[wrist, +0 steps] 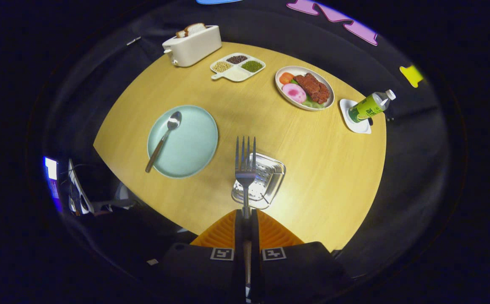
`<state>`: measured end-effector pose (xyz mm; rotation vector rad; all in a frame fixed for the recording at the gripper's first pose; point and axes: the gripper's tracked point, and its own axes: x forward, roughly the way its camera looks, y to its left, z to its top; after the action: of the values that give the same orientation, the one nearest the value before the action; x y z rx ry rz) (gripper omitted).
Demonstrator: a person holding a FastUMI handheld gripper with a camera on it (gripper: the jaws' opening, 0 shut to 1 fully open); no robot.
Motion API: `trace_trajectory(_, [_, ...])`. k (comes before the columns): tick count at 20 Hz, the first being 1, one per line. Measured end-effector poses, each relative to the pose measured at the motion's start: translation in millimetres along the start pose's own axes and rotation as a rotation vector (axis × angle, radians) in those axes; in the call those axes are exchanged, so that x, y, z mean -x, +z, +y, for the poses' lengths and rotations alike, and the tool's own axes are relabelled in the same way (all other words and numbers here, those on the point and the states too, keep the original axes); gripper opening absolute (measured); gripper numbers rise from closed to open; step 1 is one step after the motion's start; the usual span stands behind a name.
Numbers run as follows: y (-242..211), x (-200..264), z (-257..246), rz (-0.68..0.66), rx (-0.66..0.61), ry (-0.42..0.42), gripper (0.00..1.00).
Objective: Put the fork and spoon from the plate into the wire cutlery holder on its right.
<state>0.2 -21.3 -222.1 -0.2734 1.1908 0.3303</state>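
The gripper [245, 217], fingers closed on the fork [245, 169] handle, holds it tines forward directly over the wire cutlery holder [266, 185] near the table's [320, 169] front edge; the spoon [163, 140] lies diagonally on the plate [190, 147], leftward.

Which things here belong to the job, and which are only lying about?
Job: fork, clamped in the gripper, above the wire holder; spoon on the green plate.

Lying about: toaster, divided dish, plate of food, bottle on a saucer.
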Motion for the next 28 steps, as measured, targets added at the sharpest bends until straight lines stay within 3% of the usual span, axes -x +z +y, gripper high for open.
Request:
trace_trajectory(7, [-47, -19, -29, 0.285, 0.111, -0.002, 0.10])
trace_trajectory(13, [-37, -35, -25, 0.479, 0.156, 0.009, 0.10])
trace_trajectory(18, [-26, -52, -24, 0.575, 0.216, -0.052, 0.10])
trace_trajectory(20, [-22, -57, -24, 0.566, 0.219, -0.063, 0.15])
trace_trajectory(24, [-6, -58, -27, 0.450, 0.195, -0.076, 0.44])
trace_trajectory(28, [17, -39, -21, 0.183, 0.121, -0.081, 0.44])
